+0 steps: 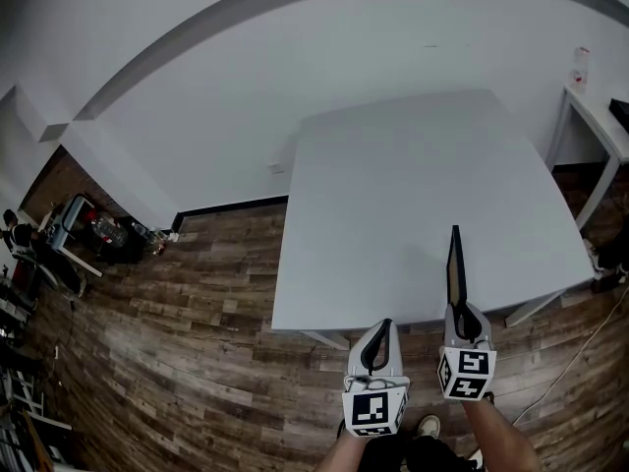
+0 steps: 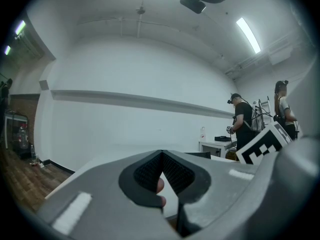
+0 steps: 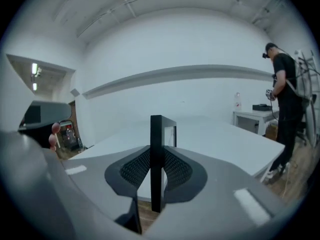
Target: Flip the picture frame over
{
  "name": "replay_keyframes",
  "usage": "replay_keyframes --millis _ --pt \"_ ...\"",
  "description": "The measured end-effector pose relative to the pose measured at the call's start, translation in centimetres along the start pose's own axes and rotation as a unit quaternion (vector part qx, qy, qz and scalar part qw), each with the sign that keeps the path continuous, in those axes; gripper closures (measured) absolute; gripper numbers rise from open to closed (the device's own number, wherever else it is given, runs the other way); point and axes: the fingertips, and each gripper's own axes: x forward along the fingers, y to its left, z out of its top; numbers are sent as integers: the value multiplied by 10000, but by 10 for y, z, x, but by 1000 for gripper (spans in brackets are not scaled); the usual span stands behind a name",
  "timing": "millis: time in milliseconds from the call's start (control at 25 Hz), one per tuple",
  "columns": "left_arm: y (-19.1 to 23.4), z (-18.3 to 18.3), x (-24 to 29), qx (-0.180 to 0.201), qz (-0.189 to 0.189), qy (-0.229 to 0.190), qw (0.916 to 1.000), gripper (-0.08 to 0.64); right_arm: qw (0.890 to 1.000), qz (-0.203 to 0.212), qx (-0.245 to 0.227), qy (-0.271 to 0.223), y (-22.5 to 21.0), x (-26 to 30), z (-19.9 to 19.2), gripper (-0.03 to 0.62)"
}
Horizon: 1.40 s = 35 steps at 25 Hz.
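The right gripper (image 1: 460, 313) clamps the picture frame (image 1: 456, 268) on its thin black edge. In the right gripper view the ribbed fingers (image 3: 134, 168) press on both sides of the frame (image 3: 156, 129), so they stand only narrowly apart. The frame is upright on edge and runs away from the person. It is over the near edge of the white desk (image 1: 413, 185), right of the middle and towards the near right corner. Its lower end hangs out past that edge over the wooden floor (image 1: 177, 293). Whether any part of it touches the desk cannot be told. The left gripper (image 1: 383, 327) hovers just off the near edge, beside the right one. In its own view the left gripper (image 2: 162, 153) has its fingers meeting at the tips, with nothing held. A person (image 3: 285, 99) stands beside a small side table (image 3: 250, 115) beyond the desk's far right corner.
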Motion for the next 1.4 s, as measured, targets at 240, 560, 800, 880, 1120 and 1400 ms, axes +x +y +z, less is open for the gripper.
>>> replay_keyframes --millis 240,560,800,880,1120,1400 --pt "-6 3 2 -17 -19 -9 10000 560 9909 -61 1341 31 -26 -3 -8 494" --pt "-6 0 3 38 -21 2 10000 560 9564 -196 2911 120 -53 0 -35 495" --pt "-4 -1 1 51 3 11 10000 560 9097 -289 4141 142 -68 1 -60 495" --pt "-4 -2 2 41 -1 29 10000 560 8880 -302 4585 180 -72 4 -69 495" --pt "0 -2 -1 109 66 31 9999 560 8460 -75 5320 347 -75 12 -86 495" --pt "0 -6 -2 100 43 88 9999 560 7729 252 6330 354 -82 27 -113 494"
